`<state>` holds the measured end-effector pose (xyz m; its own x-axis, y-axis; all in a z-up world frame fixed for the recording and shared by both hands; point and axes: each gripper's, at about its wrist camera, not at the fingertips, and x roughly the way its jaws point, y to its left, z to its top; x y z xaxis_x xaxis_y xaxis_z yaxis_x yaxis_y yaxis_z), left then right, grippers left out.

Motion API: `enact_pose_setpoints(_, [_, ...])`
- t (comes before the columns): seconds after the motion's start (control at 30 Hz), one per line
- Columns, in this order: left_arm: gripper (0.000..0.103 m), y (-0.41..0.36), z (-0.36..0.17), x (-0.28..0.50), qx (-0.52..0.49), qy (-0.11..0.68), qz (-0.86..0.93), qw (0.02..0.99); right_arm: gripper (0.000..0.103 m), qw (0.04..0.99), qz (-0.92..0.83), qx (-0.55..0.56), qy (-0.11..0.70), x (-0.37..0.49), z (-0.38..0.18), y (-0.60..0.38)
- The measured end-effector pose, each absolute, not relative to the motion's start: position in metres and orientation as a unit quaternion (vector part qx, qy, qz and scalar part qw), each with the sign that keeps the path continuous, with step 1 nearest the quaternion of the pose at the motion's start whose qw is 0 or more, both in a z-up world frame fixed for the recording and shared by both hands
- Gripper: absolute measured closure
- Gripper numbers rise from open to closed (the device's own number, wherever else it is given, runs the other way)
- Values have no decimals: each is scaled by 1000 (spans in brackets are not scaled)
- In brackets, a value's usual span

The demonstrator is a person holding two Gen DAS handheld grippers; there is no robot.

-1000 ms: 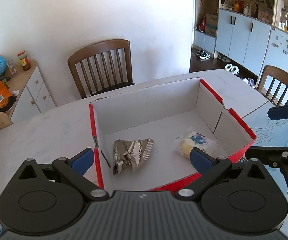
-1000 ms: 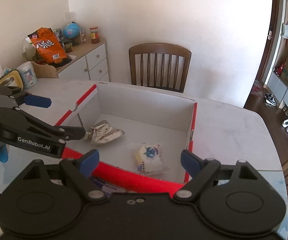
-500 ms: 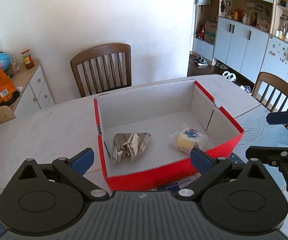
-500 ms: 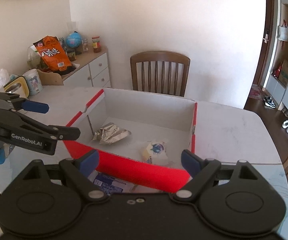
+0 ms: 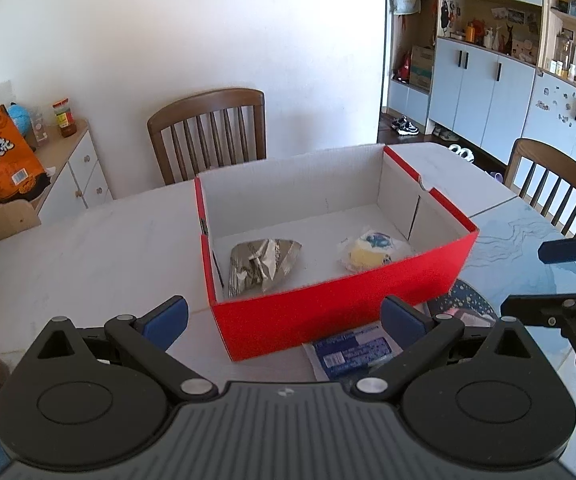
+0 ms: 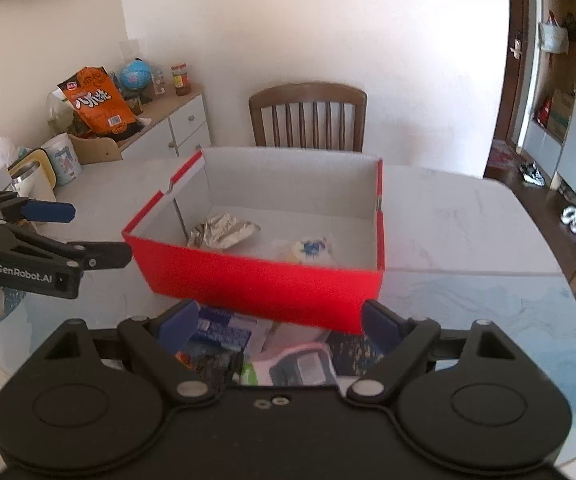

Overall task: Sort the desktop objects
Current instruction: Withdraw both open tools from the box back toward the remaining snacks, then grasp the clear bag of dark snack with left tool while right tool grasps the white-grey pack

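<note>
Both of your tongs have pulled back from the red cardboard box [image 5: 339,316] since a second ago, so its near wall now stands clear in front of the cameras and packets in front of it have come into sight. Your bench [image 5: 88,248] carries the box near its middle, open side up, with a wooden chair [image 5: 208,132] behind it. Inside, on the white floor, a crumpled silver foil wrapper [image 5: 262,266] lies toward the left and a clear-wrapped yellow bun with a blue label [image 5: 371,248] lies toward the right, the two well apart. Just outside the near wall, a blue-and-white packet [image 5: 347,354] lies flat on the bench beside a pink-edged packet [image 6: 303,366]. Your left tongs [image 5: 284,318] hang above the bench in front of the box, spread wide and empty. Your right tongs [image 6: 278,326] hang over the loose packets, likewise wide apart and gripping nothing.
</note>
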<state>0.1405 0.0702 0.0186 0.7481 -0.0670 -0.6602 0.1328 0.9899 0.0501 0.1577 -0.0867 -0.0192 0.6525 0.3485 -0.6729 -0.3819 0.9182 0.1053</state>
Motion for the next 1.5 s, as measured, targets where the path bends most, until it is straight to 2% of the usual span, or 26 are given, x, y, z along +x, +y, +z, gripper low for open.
enact_pose_setpoints(0.83, [0,78,-51,83,45,382,-61,921,15,908,158,-40,386,129,-55,-104])
enact_pose_setpoints(1.5, [1,106,-86,96,39,393,-17,919,18,895,156,-61,412,137,-89,-101])
